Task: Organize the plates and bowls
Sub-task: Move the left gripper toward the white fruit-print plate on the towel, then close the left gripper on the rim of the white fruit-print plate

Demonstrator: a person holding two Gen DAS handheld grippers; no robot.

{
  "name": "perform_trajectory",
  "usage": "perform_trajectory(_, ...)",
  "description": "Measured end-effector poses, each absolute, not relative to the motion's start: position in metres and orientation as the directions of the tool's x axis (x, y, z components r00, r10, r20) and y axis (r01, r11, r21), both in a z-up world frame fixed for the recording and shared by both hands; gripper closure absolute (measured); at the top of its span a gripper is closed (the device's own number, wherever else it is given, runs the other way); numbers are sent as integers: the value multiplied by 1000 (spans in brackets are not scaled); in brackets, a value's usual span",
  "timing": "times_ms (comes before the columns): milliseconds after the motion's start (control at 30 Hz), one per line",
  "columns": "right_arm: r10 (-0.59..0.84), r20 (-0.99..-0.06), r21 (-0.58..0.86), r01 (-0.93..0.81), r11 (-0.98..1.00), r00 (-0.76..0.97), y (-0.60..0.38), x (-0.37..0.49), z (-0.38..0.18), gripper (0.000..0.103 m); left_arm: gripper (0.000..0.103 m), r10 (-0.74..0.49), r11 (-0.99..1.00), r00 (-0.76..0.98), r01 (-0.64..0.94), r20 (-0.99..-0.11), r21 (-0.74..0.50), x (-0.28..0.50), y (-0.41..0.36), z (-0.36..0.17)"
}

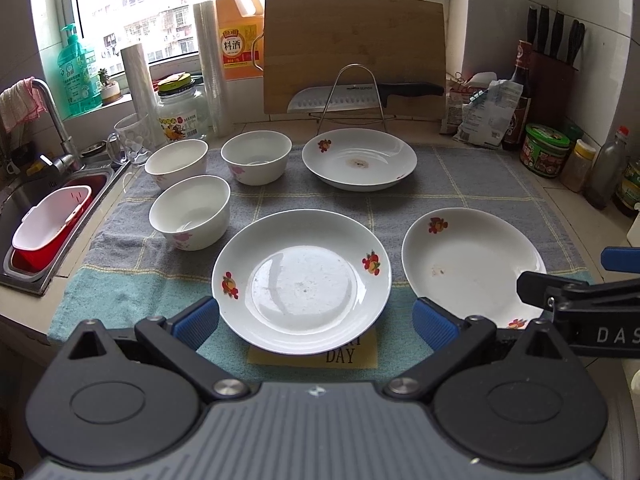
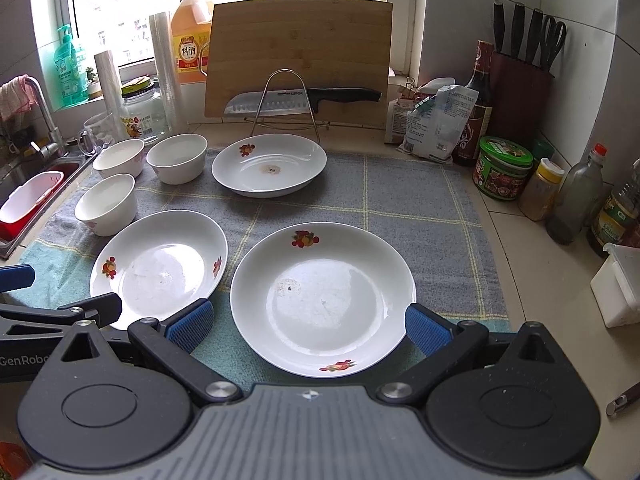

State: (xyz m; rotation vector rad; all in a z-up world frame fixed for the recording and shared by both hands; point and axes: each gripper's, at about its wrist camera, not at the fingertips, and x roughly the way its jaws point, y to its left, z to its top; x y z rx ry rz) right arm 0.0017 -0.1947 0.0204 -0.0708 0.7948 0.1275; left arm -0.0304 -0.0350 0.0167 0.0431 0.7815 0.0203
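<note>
Three white plates with fruit prints lie on a grey-and-teal towel [image 1: 460, 184]: a near left plate [image 1: 301, 280] [image 2: 160, 264], a near right plate [image 1: 472, 264] [image 2: 323, 300] and a far plate [image 1: 359, 159] [image 2: 269, 165]. Three white bowls stand at the left: one near [image 1: 190, 211] [image 2: 105, 204], one far left [image 1: 176, 163] [image 2: 119, 159], one far middle [image 1: 256, 157] [image 2: 177, 158]. My left gripper [image 1: 316, 324] is open and empty above the near left plate's front edge. My right gripper [image 2: 307, 326] is open and empty above the near right plate's front edge.
A sink [image 1: 52, 216] with a red-and-white basket [image 1: 50, 228] lies left. A cutting board [image 1: 354, 52], a knife on a wire rack [image 1: 352, 96], bottles and jars line the back. Condiment jars [image 2: 504, 168] and a knife block [image 2: 520, 92] stand right.
</note>
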Motion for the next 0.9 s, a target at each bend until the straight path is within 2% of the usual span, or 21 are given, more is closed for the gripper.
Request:
perform_trajectory(300, 139, -671, -4, -191, 982, 728, -217, -11, 17, 0, 3, -9, 998, 737, 52, -676, 44, -37, -49, 24)
perform_trajectory(633, 189, -627, 1, -242, 970, 756, -241, -23, 3, 0, 2, -121, 989, 723, 148, -680, -19, -32, -65, 19)
perform_trajectory(900, 216, -644, 8, -276, 961, 734, -251, -24, -22, 0, 2, -175, 976, 735, 219, -655, -16, -21, -73, 12)
